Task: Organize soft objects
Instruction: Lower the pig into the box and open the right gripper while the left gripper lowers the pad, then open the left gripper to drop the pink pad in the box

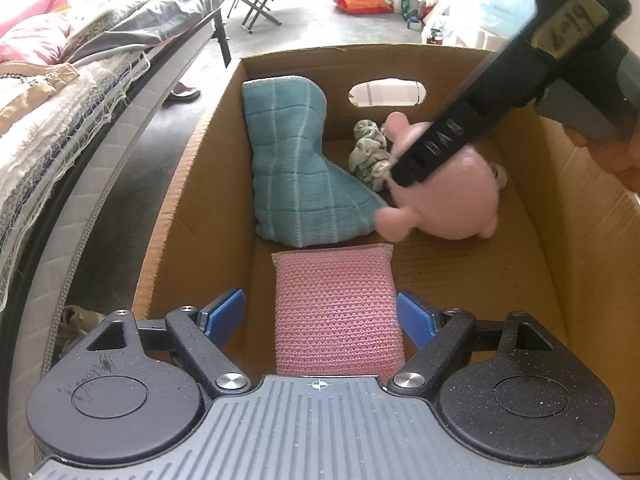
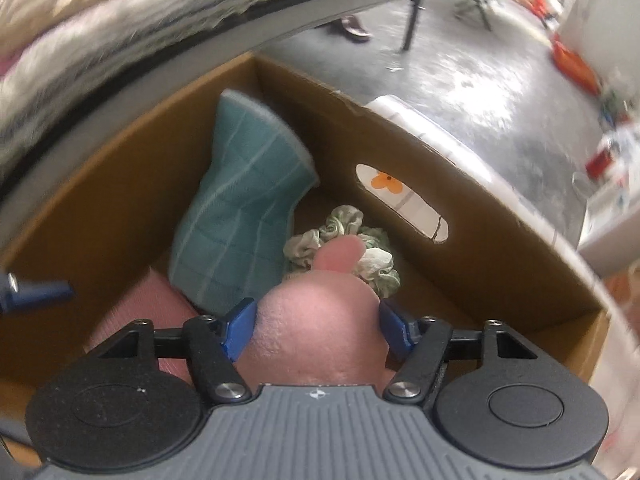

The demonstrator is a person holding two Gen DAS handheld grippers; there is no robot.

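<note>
Cardboard box (image 1: 192, 184) holds everything: teal cloth (image 1: 292, 160) slumped against the far left corner, green scrunchie (image 1: 368, 152) half hidden behind the pink plush toy (image 1: 452, 200). Right hand-held gripper (image 2: 316, 330) clasps that toy, motion-blurred. Left hand-held gripper (image 1: 320, 318) spread wide, released, straddling the pink sponge (image 1: 338, 312), whose near end is cut off.

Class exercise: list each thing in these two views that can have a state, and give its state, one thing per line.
cardboard box: open at the top, holding soft things.
teal cloth: folded, leaning against the box wall.
pink sponge: flat on the box floor, between the open fingers.
green scrunchie: bunched on the box floor.
pink plush toy: gripped inside the box.
left gripper: open.
right gripper: shut on the plush toy.
</note>
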